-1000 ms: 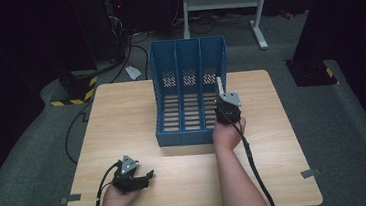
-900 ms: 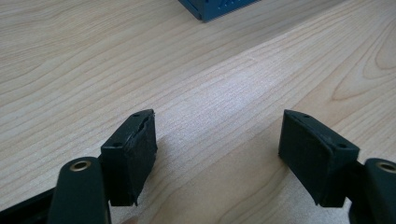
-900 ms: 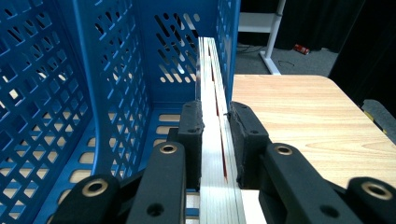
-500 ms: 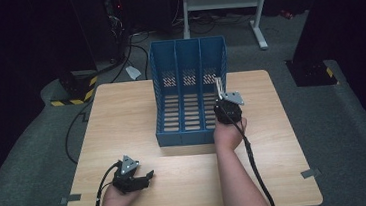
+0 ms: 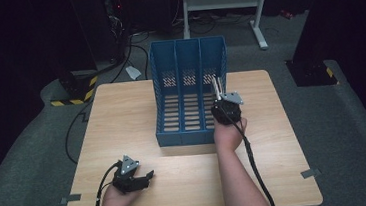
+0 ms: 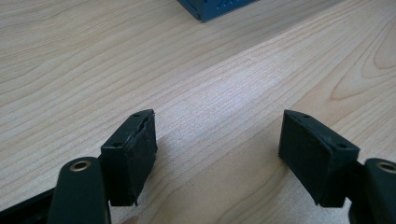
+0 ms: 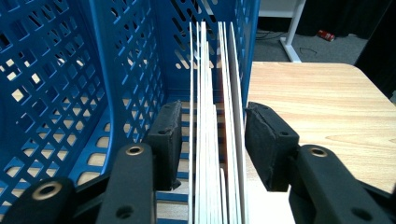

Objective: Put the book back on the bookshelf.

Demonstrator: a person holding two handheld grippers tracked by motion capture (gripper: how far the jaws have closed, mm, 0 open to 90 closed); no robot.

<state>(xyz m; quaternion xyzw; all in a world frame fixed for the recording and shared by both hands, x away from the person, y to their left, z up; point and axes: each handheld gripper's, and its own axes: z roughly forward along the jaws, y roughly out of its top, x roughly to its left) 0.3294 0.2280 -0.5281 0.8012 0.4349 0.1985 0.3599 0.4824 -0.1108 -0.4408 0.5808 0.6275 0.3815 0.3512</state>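
Over on the left, our left gripper (image 5: 136,177) is just parked on the bare wooden surface (image 5: 122,118), jaws wide apart with nothing between them, probably resting out of the way near the front edge. Next comes one blue file rack (image 5: 188,72) with three slots, standing mid-surface. At its right slot, our right gripper (image 7: 212,140) has a stack of thin white sheets (image 7: 210,93) standing on edge between its jaws, which look nearly closed on it. We'd guess that keeps the stack upright for filing. Sheets are too tight to count.
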